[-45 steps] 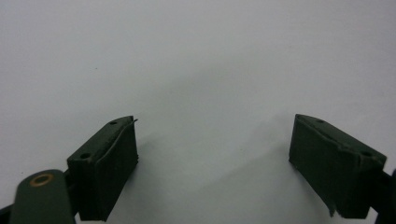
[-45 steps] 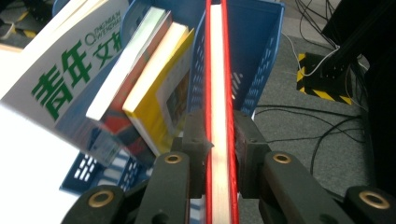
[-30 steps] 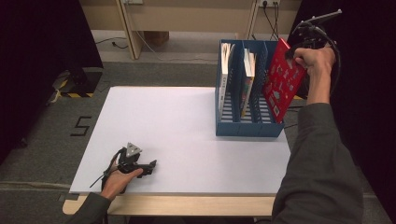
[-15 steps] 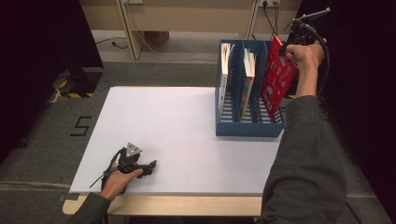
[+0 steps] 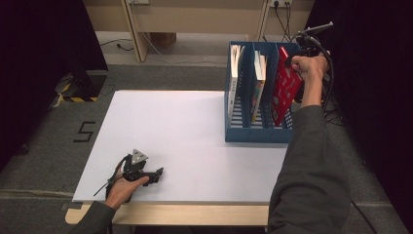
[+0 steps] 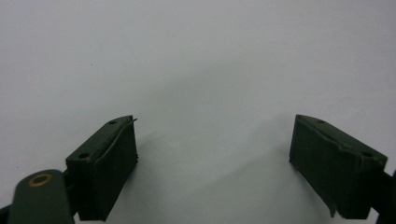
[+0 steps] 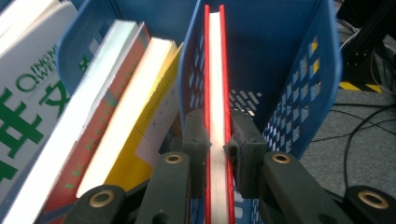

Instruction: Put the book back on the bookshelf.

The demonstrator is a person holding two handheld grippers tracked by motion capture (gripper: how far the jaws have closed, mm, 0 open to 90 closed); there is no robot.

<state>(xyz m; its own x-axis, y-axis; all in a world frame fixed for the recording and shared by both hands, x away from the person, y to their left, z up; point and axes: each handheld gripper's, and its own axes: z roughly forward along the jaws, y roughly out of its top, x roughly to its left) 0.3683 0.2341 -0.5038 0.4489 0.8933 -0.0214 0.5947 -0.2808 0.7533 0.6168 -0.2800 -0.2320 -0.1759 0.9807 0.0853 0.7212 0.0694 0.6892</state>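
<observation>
Now the right tongs (image 7: 217,140) clamp the red book (image 7: 215,70) by its top edge, partly inside the blue rack's (image 5: 236,131) rightmost slot. Stiff covers suit an edge grip. The left tongs (image 6: 215,158) rest open and empty on the worktop (image 5: 170,126).

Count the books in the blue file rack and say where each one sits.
4: white book in the left slot, two in the middle slot, red book in the right slot. Others may be hidden.

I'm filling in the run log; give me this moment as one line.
right tool: shut on red book | book: in right slot of blue rack | left tool: open, on table
</observation>
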